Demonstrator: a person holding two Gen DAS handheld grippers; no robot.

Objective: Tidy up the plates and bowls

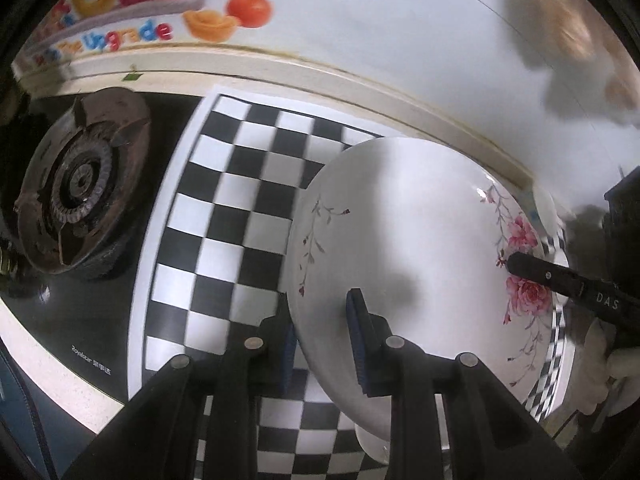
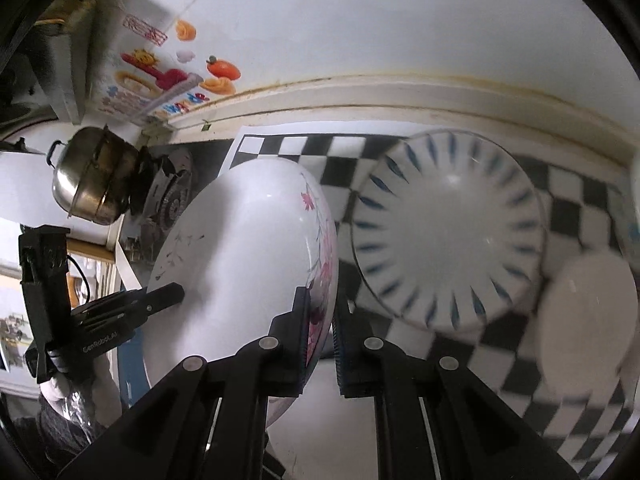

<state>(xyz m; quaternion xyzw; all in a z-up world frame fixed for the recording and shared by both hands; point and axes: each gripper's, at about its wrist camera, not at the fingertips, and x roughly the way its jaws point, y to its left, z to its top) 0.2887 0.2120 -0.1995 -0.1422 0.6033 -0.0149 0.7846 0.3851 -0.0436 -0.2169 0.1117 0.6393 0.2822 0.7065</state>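
Left wrist view blurs the wall and cuts off your flowered plate (image 1: 408, 240) below. Your left gripper (image 1: 324, 344) and right gripper (image 2: 322, 336) each clamp its rim on opposite sides, above the checkered mat (image 1: 240, 208).

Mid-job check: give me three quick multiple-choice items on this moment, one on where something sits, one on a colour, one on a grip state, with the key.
1. Where is the blue-striped bowl relative to the floral plate in the right wrist view?
A. To its right, on the checkerboard mat
B. Stacked on top of it
C. On the gas burner

2. What colour are the flowers on the floral plate?
A. Yellow
B. Pink
C. Green

3. How is the floral plate held?
A. Lying flat, untouched
B. By the left gripper only
C. By both, the right gripper on the opposite rim

Key: 1 A, the bowl lies on the black-and-white squares right of the plate. 2 B, pink blooms show along the rim. 3 C, each wrist view shows its fingers straddling the rim and the other gripper across the plate.
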